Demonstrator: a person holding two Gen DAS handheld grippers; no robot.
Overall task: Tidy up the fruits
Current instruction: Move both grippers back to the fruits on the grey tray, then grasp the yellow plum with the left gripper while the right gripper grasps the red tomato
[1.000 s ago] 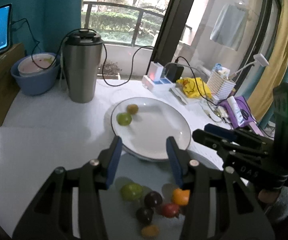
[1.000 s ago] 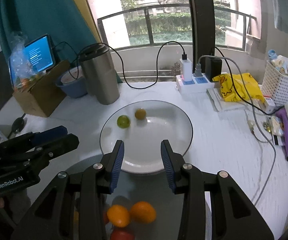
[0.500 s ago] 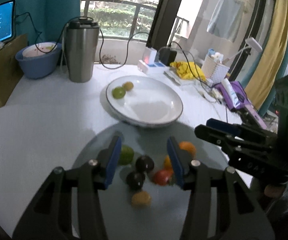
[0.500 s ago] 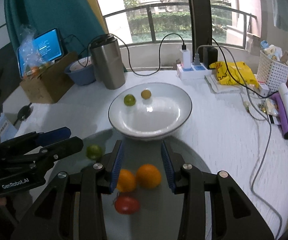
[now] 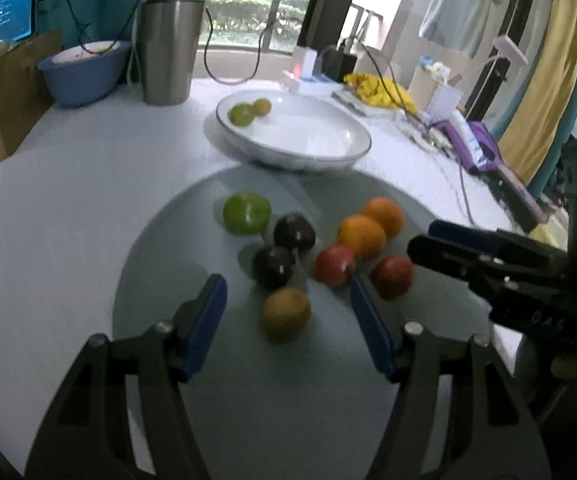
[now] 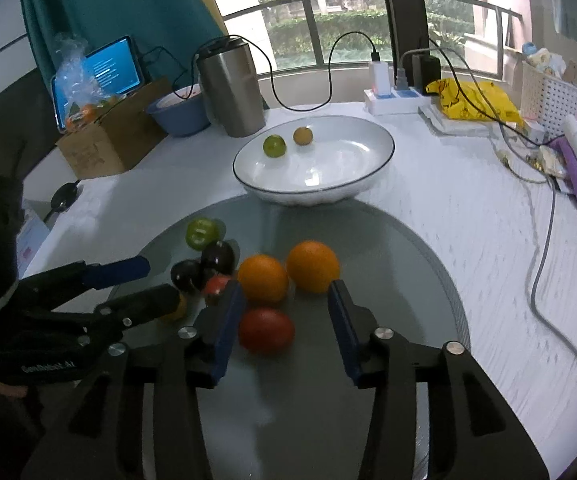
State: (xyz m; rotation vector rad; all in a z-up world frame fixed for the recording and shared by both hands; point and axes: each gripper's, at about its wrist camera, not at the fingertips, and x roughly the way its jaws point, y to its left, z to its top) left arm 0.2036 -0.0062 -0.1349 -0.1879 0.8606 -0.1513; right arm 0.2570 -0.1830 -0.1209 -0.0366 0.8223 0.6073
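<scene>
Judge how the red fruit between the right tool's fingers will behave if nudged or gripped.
The red fruit is round and lies on a smooth glass disc, so it will probably roll. Its glossy skin may slip between the right tool fingers. It looks firm.

Clustered fruit (image 6: pixel 264 280) crowds the grey mat (image 6: pixel 408 280); the white bowl (image 6: pixel 368 184) blocks beyond

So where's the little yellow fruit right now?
In the left wrist view the little yellow fruit lies on the grey round mat, between the open fingers of the left tool, just in front of a dark plum.
</scene>
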